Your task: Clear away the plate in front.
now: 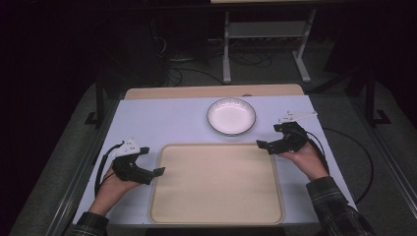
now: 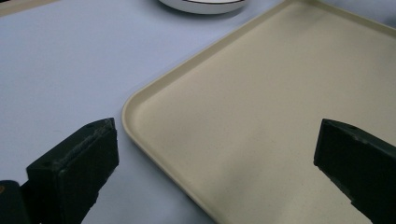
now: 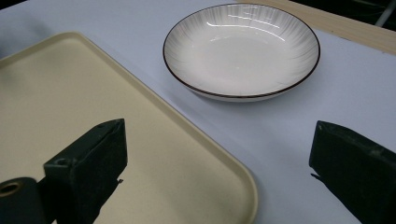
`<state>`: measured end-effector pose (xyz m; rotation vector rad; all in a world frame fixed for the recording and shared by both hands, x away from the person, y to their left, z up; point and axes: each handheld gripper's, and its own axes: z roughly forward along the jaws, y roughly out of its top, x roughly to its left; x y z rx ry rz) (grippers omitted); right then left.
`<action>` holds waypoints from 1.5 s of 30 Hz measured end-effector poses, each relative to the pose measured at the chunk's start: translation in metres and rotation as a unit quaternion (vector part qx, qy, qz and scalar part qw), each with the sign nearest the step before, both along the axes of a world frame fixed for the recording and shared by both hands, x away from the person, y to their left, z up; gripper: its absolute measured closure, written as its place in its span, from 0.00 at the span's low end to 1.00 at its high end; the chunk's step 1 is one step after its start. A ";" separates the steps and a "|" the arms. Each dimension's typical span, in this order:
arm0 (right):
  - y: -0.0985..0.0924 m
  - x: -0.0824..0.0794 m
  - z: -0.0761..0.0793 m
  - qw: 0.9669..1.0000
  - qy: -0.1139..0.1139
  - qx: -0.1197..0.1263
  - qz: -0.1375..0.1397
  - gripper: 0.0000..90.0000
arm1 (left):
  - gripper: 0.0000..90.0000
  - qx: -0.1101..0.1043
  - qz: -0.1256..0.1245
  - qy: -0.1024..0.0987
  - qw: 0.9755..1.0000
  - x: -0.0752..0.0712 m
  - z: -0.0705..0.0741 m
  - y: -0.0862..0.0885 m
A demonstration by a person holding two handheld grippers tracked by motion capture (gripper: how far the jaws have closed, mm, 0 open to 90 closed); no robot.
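Beige tray (image 1: 216, 184): empty, centred for loading.
Bowl (image 1: 231, 116): behind tray.
Left claw (image 1: 156, 172), right claw (image 1: 263, 145): both agape, flanking the tray.

From my left gripper view the bowl (image 2: 203, 5) is cut off at the top edge, and the tray (image 2: 261, 107) runs off the right and bottom edges.

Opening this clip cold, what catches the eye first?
A large beige tray lies bare at the near middle of the table. Just beyond its far edge sits an empty white bowl with a dark rim. The left gripper and right gripper flank the tray, both open.
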<state>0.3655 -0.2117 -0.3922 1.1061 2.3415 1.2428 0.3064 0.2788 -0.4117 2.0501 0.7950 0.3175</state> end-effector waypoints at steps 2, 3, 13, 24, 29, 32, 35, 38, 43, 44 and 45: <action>0.002 0.004 0.000 1.000 0.004 0.003 0.000 0.04 | 0.00 -0.001 0.000 0.000 1.000 0.000 0.000 0.000; 0.002 0.006 0.000 1.000 0.004 0.002 0.000 0.04 | 0.00 -0.001 0.000 -0.001 1.000 0.000 0.000 0.000; 0.009 0.020 0.001 1.000 0.010 0.002 0.000 0.05 | 0.00 -0.002 0.003 -0.001 1.000 -0.001 0.000 0.000; 0.015 0.041 -0.002 1.000 0.023 0.010 -0.008 0.06 | 0.00 -0.004 0.001 0.000 1.000 -0.001 0.000 0.000; 0.021 0.049 -0.002 1.000 0.025 0.008 -0.005 0.06 | 0.00 -0.003 -0.002 0.002 1.000 -0.001 0.000 -0.002; 0.026 0.057 -0.005 0.999 0.033 0.001 -0.005 0.06 | 0.00 -0.004 -0.002 0.003 1.000 0.000 0.000 -0.001; 0.028 0.061 -0.006 0.999 0.037 -0.003 -0.005 0.07 | 0.00 -0.003 -0.002 0.003 1.000 0.000 -0.001 0.000; 0.028 0.066 -0.007 0.999 0.041 -0.002 -0.007 0.08 | 0.00 -0.002 -0.002 0.004 1.000 0.000 -0.001 0.000; 0.026 0.074 -0.009 0.999 0.050 -0.002 -0.012 0.11 | 0.00 -0.003 -0.003 0.005 1.000 0.000 -0.001 -0.001; 0.026 0.076 -0.009 0.998 0.053 0.001 -0.015 0.12 | 0.00 -0.003 -0.003 0.006 1.000 0.000 -0.001 -0.001; 0.026 0.077 -0.009 0.998 0.054 0.000 -0.016 0.12 | 0.00 -0.001 -0.003 0.006 1.000 0.000 -0.001 -0.001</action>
